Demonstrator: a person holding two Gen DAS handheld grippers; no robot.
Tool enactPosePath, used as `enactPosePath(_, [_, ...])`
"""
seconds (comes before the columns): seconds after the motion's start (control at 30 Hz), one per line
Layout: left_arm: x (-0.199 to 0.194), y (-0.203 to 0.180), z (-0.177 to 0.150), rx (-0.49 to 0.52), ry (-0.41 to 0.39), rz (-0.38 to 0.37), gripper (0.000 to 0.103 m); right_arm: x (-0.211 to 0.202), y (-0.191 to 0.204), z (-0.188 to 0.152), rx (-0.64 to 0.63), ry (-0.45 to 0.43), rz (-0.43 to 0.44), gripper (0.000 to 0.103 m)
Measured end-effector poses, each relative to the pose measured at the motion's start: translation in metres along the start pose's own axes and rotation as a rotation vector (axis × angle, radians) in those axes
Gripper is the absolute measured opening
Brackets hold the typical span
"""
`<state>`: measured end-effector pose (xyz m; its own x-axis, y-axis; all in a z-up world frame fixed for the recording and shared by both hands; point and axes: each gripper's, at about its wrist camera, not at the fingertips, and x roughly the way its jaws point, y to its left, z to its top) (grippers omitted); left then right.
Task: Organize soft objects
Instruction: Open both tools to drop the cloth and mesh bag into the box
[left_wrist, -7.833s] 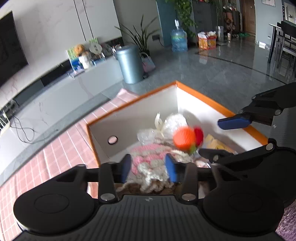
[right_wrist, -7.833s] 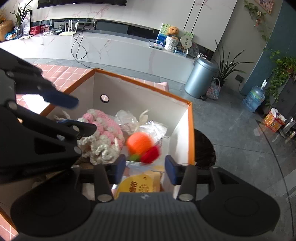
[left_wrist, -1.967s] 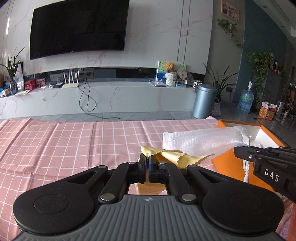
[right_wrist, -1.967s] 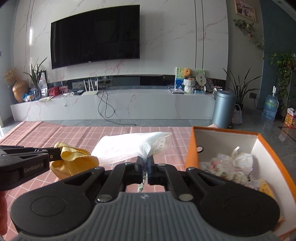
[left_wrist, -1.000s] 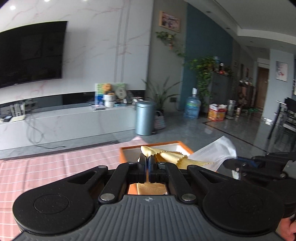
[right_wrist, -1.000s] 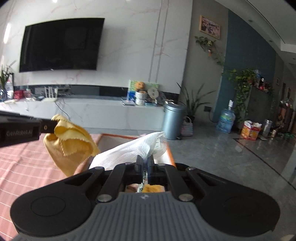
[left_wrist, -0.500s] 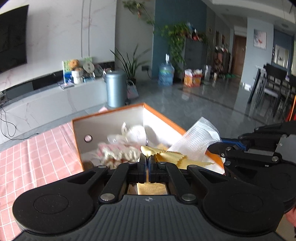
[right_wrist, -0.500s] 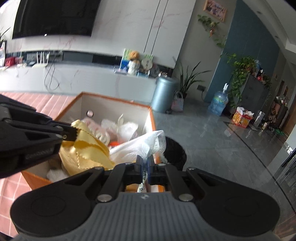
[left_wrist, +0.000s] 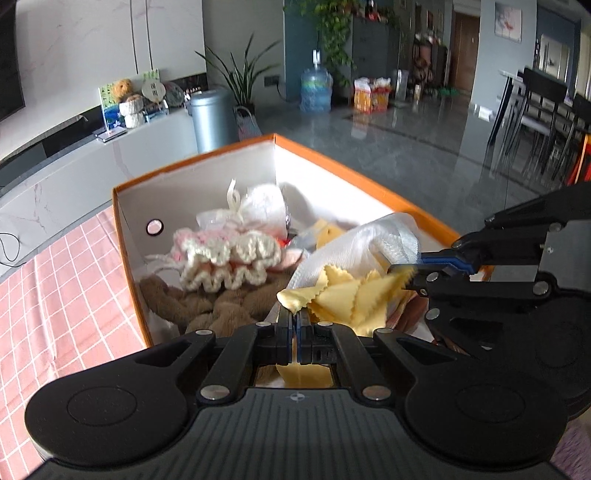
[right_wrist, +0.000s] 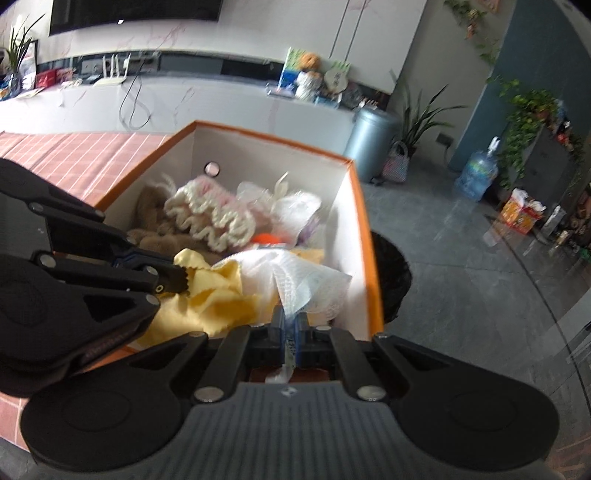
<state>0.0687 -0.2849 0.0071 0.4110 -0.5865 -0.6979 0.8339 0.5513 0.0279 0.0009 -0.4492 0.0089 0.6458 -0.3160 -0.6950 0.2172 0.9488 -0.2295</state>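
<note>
My left gripper (left_wrist: 294, 317) is shut on a yellow zigzag-edged cloth (left_wrist: 347, 295), which hangs over the near end of the orange box (left_wrist: 332, 158). Just to its right, my right gripper (right_wrist: 290, 321) is shut on a white mesh cloth (right_wrist: 295, 280), also above the box (right_wrist: 266, 136). The two cloths touch each other. In the right wrist view the left gripper (right_wrist: 177, 277) comes in from the left with the yellow cloth (right_wrist: 210, 295). Inside the box lie a pink-and-white crochet piece (left_wrist: 225, 258), a brown plush (left_wrist: 207, 306) and a clear bag bundle (left_wrist: 258, 206).
The box stands at the edge of a pink checked tablecloth (left_wrist: 62, 295). A dark round object (right_wrist: 391, 277) sits just past the box's right wall. Beyond are a grey bin (left_wrist: 214, 118), a white low cabinet (right_wrist: 221, 107) and grey floor.
Both grippers have come down and tilted toward the box, carrying their cloths. The box now fills the middle of both views, and the cloths hang just above its contents.
</note>
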Motion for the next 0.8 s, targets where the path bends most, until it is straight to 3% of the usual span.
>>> enactPosePath(0.13, [0.008,0.003,-0.002,-0.007,0.060,0.003,0.002,0.008,-0.001,0.002,0.024,0.028,0.015,0.001])
enactPosePath(0.33, [0.006,0.006,-0.006,-0.021,0.067,0.022,0.007,0.009,-0.003,0.003,0.032,0.044,0.027,0.004])
enactPosePath(0.43, [0.001,0.007,-0.006,-0.028,0.052,0.023,0.018,0.007,-0.005,0.004,0.046,0.038,0.021,0.011])
enactPosePath(0.5, [-0.002,0.009,-0.003,-0.039,0.038,0.015,0.027,0.004,-0.008,0.005,0.057,0.032,0.021,0.029])
enactPosePath(0.57, [-0.009,0.010,-0.002,-0.053,0.014,0.012,0.049,0.000,-0.009,0.006,0.057,0.018,0.014,0.037])
enactPosePath(0.63, [-0.015,0.011,0.000,-0.058,-0.015,0.034,0.058,-0.003,-0.012,0.007,0.058,0.005,0.004,0.039])
enactPosePath(0.8, [-0.032,0.020,0.008,-0.100,-0.079,0.012,0.073,-0.017,-0.023,0.012,0.083,-0.048,0.003,0.056])
